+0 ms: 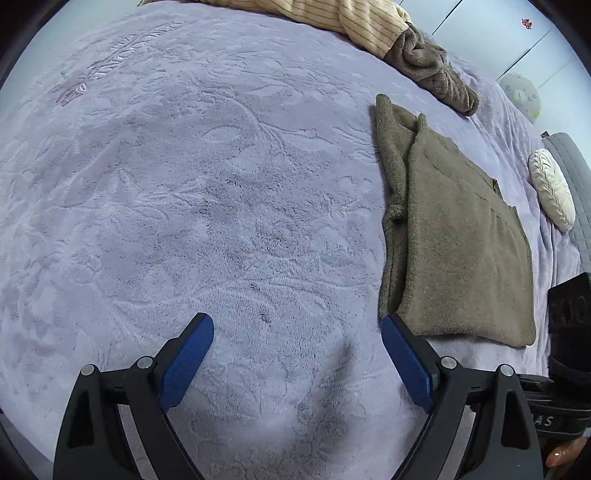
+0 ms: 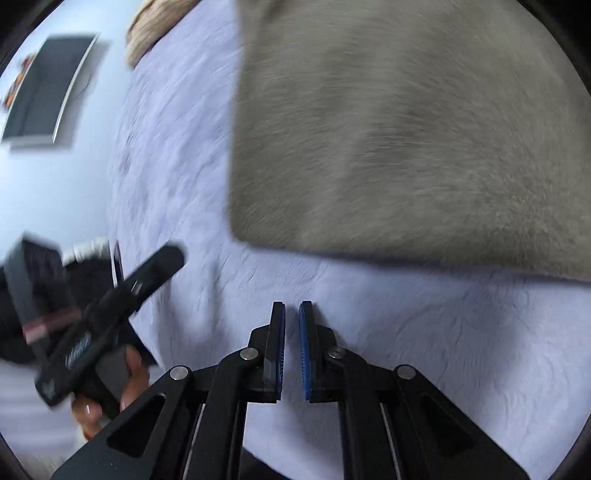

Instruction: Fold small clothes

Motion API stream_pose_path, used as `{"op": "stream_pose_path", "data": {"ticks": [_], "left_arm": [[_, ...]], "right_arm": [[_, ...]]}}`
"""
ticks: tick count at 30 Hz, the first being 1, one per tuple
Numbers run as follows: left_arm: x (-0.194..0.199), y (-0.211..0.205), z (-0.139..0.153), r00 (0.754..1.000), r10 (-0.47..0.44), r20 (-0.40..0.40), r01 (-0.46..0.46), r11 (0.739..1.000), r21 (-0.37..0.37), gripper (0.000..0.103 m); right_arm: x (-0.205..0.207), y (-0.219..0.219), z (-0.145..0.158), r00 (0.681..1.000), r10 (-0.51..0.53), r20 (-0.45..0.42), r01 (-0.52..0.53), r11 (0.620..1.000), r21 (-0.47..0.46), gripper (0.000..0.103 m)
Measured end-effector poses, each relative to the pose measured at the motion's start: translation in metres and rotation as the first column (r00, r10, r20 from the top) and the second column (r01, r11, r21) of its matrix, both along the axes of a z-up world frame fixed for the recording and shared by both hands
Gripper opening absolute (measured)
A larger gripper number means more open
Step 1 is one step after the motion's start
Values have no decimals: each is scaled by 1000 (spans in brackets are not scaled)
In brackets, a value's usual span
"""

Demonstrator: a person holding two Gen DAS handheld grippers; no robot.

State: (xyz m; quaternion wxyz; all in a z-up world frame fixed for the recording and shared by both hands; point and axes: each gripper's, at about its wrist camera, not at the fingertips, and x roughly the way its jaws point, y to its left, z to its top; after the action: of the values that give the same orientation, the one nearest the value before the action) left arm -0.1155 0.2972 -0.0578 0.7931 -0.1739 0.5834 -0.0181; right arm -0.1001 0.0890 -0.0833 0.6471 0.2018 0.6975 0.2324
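Observation:
A folded olive-brown knit garment [image 1: 461, 240] lies flat on the lavender plush bedspread [image 1: 203, 203], to the right in the left wrist view. My left gripper [image 1: 297, 325] stands open over bare bedspread, its right finger just off the garment's near corner, nothing between the blue pads. In the blurred right wrist view the same garment [image 2: 399, 140] fills the upper right. My right gripper [image 2: 291, 314] is shut with nothing in it, just short of the garment's near edge. The left gripper's black body [image 2: 110, 314] and the hand holding it show at the lower left.
A crumpled brown cloth [image 1: 432, 66] and a cream striped garment [image 1: 332, 18] lie at the bed's far edge. A round white cushion [image 1: 552, 188] and a grey pillow sit at the right. A dark framed panel [image 2: 48, 96] hangs on the pale wall.

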Motion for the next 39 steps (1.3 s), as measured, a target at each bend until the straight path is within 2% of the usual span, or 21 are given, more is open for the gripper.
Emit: {"op": "stream_pose_path", "data": {"ticks": [2,4,5,6,8,11,12,13,17,20,23,34,37,39], "left_arm": [[2,0,0,1000,-4,2,4,1000,-3,92],[3,-1,0,1000,-9,1,9,1000,-1,92],[3,-1,0,1000,-13,1,13,1000,1,92],[2,-2,0,1000,-16,0,16,1000,2,92],[2,-2,1,1000,-18,0,18,1000,1,92],[0,-3,2,1000,-19,3,19,1000,-9,92],[0,-5,2,1000,-19,3,19,1000,-9,92],[-1,-6,3,1000,-21,2,21,1000,-9,92],[-1,-13,2,999,-39,-3,39,999,-3,92],[-2,-19,1,999,-50,-10,50,999,-4,92],[-1,-25,1,998,-65,-14,65,998,1,92],[8,-49,2,994,-104,-28,104,995,1,92],[13,-55,2,993,-114,-27,114,993,2,92],[18,-59,2,992,-123,-23,123,992,0,92]], "right_arm": [[-1,0,19,997,30,69,-28,999,-31,11],[4,-6,36,990,38,133,-29,997,-69,29],[9,-10,42,987,33,156,-21,997,-78,54],[11,-14,46,986,20,165,-8,997,-72,72],[28,-23,44,989,-44,143,48,999,-19,73],[36,-43,31,984,-172,45,166,980,108,76],[35,-50,25,977,-215,10,211,965,155,82],[34,-55,20,966,-257,-28,257,945,200,84],[28,-65,6,928,-349,-126,371,879,298,84],[28,-67,1,914,-376,-151,405,855,323,89],[24,-72,-1,903,-386,-189,430,831,352,103],[21,-98,-10,847,-443,-293,531,716,454,103],[21,-101,-9,847,-447,-290,532,711,459,103],[20,-107,-7,853,-447,-269,522,727,447,103]]}}
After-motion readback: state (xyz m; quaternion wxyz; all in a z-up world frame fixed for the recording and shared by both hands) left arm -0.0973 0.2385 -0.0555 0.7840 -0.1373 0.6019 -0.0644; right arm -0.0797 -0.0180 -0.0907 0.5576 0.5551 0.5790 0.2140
